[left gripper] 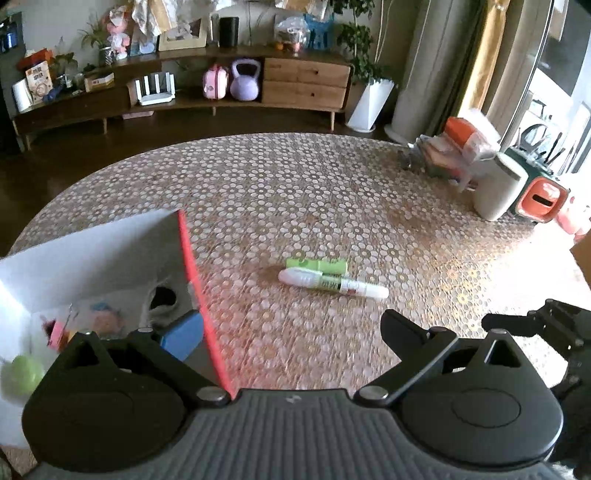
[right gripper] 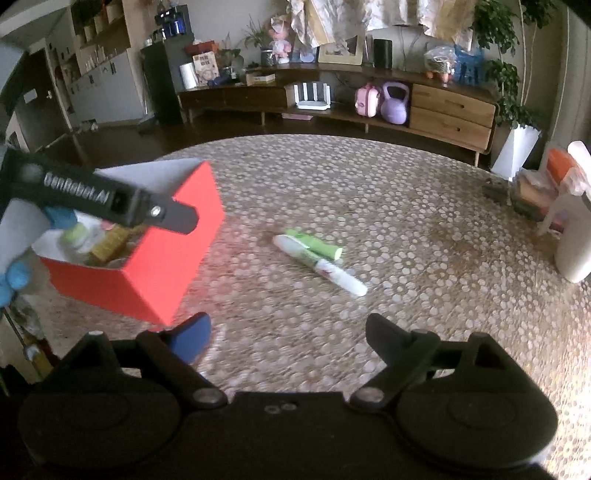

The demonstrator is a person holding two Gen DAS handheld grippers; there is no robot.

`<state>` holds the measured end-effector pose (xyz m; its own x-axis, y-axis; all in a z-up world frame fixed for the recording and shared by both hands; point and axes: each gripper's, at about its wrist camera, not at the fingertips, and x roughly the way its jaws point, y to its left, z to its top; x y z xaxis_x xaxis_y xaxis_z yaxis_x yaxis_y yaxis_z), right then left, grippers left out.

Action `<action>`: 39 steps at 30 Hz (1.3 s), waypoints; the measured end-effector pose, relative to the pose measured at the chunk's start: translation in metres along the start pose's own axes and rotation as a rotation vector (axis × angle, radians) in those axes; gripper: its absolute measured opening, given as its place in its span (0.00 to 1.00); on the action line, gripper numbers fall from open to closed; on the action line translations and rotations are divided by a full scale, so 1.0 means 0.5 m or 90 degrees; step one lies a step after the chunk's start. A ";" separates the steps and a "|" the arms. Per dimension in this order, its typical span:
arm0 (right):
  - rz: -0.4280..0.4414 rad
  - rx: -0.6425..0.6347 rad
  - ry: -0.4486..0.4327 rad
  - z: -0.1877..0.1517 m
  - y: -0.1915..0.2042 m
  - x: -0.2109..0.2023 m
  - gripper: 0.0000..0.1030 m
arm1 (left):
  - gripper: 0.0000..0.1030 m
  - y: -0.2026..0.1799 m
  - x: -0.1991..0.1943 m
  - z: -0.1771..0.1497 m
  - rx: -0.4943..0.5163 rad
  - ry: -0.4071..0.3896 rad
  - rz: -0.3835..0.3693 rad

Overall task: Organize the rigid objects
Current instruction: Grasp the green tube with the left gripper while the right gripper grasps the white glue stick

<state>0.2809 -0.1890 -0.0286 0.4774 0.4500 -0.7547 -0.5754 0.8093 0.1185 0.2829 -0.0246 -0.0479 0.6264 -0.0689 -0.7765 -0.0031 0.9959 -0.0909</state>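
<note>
table: round top (left gripper: 332,192), cloth w/ small flower/hex print in tan + white, sun glare on right edge
room: living rm, dark floor, long curved wood sideboard (right gripper: 332,107) on far wall w/ 2 drawers at right end
sideboard items: purple kettlebell (left gripper: 244,81), pink toy case (left gripper: 214,82), white slotted rack (left gripper: 154,89), black cylinder (left gripper: 229,32), picture frame, doll, bagged stuff, small plants
floor: potted plant in tall white planter (left gripper: 370,105) beside sideboard, curtains + window at right
table right edge: white spray bottle (right gripper: 574,236), orange/green bin, bags, clutter, blurry
task items: white marker (left gripper: 332,283) + green tube (left gripper: 317,265) lying side by side, touching, mid table, both on cloth, not held
box: red outside, white inside (right gripper: 147,266), open top, at left of table; holds small items (green ball, yellowish box, bits), can't id them
left claw (left gripper: 291,332): jaws wide, nothing between; left finger w/ blue pad (left gripper: 183,338) sits over box's red wall, right finger over bare cloth. in right cam seen over the box opening
right claw (right gripper: 291,332): jaws spread wide, empty; blue pad (right gripper: 192,338) just beside box's near corner, marker + tube ahead of it, well apart from fingertips
writing: "genrobot.ai" in white on left claw's body, read from right cam. marker label has green band + red print, unreadable. poster/box on sideboard has text, too small
blur: near cloth smeared in both cams
</note>
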 end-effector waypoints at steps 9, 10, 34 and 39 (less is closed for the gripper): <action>0.004 -0.030 0.008 0.030 -0.050 0.099 0.82 | 1.00 -0.052 0.155 0.083 0.012 0.080 0.009; 0.005 -0.030 0.011 0.032 -0.056 0.110 0.82 | 1.00 -0.055 0.176 0.090 0.012 0.091 0.012; 0.021 -0.073 0.035 0.045 -0.078 0.284 0.58 | 1.00 -0.044 0.433 0.122 -0.033 0.190 0.048; 0.024 -0.092 0.034 0.040 -0.068 0.300 0.50 | 0.99 -0.039 0.443 0.111 -0.020 0.181 0.055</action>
<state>0.3857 -0.1416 -0.1330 0.4202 0.4545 -0.7854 -0.6837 0.7276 0.0553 0.4649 -0.0561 -0.1837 0.3788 -0.0025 -0.9255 -0.0731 0.9968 -0.0326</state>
